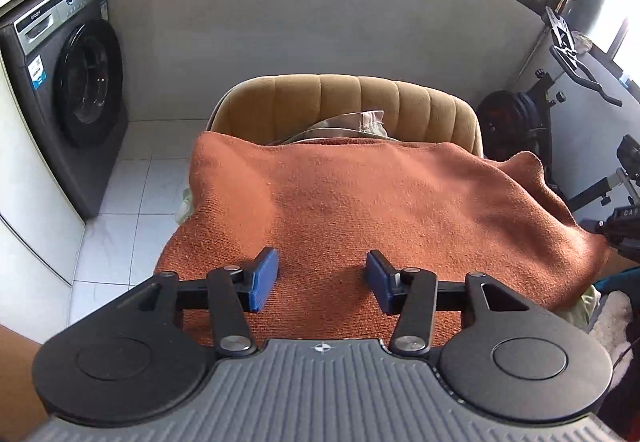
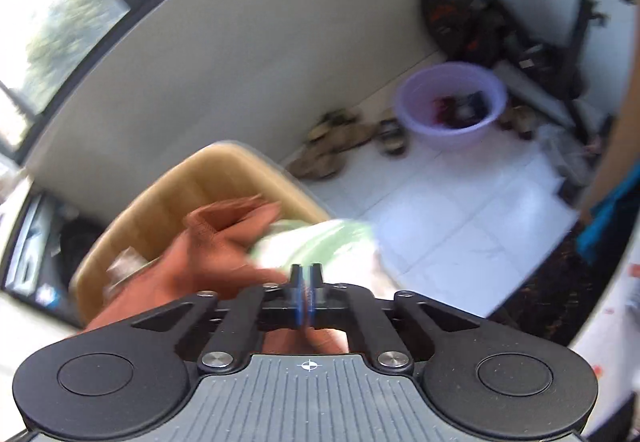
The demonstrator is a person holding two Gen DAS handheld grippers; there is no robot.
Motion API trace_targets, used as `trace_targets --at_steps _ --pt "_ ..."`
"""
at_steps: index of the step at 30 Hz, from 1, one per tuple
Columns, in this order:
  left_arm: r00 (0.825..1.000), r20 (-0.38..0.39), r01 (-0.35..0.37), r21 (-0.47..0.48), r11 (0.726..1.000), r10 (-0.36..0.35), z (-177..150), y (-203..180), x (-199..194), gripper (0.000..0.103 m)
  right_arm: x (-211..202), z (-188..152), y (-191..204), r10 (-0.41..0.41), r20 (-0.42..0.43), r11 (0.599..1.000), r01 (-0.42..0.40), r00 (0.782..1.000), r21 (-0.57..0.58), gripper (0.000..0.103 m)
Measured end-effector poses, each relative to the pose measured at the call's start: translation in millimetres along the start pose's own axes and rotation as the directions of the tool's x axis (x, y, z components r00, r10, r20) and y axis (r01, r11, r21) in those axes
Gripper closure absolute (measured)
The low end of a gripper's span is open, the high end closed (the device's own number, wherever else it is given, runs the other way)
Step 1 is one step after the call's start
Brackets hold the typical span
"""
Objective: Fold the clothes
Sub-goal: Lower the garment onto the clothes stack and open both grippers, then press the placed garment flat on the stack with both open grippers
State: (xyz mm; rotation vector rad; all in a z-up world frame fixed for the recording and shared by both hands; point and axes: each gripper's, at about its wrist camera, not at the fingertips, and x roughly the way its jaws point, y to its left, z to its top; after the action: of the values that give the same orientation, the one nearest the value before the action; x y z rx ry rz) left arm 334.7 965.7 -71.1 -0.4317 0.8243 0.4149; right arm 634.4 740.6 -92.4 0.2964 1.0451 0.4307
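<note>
— Where is the orange knit garment [image 1: 360,209]?
— Spread over the tan chair [image 1: 348,97], other clothes beneath it.
— The left gripper [image 1: 322,280]?
— Fingers parted just above the knit, gripping nothing.
— The right gripper [image 2: 306,288]?
— Fingers clenched together; the blur hides whether fabric is pinched.

A dark front-loading washing machine [image 1: 76,81] stands on white floor tiles [image 1: 120,226] left of a tan padded chair [image 1: 348,97], an exercise bike [image 1: 560,89] leans at the far right wall, and a lilac basin [image 2: 450,105] sits near sandals [image 2: 336,145]
</note>
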Motion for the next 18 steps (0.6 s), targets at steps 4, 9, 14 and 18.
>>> trace_targets --at_steps 4,9,14,18 --pt "1.000 -0.012 0.012 0.002 1.000 -0.012 4.9 2.5 1.7 0.050 0.8 -8.2 -13.9 -0.074 -0.029 0.997 0.074 0.997 -0.006 0.101" --pt "1.000 -0.011 0.005 -0.009 1.000 -0.005 4.3 1.6 2.9 0.043 -10.0 3.8 35.2 0.103 0.077 0.985 -0.091 0.992 -0.147 0.069" --pt "0.999 -0.025 -0.020 0.011 1.000 0.020 3.0 -8.0 8.2 0.027 34.0 14.4 82.8 0.169 -0.053 0.938 -0.177 0.984 -0.298 0.068" --pt "0.999 -0.024 -0.043 0.032 0.999 0.043 2.1 -15.6 10.1 0.023 69.0 4.5 97.4 0.069 -0.096 0.920 -0.100 0.993 -0.379 0.086"
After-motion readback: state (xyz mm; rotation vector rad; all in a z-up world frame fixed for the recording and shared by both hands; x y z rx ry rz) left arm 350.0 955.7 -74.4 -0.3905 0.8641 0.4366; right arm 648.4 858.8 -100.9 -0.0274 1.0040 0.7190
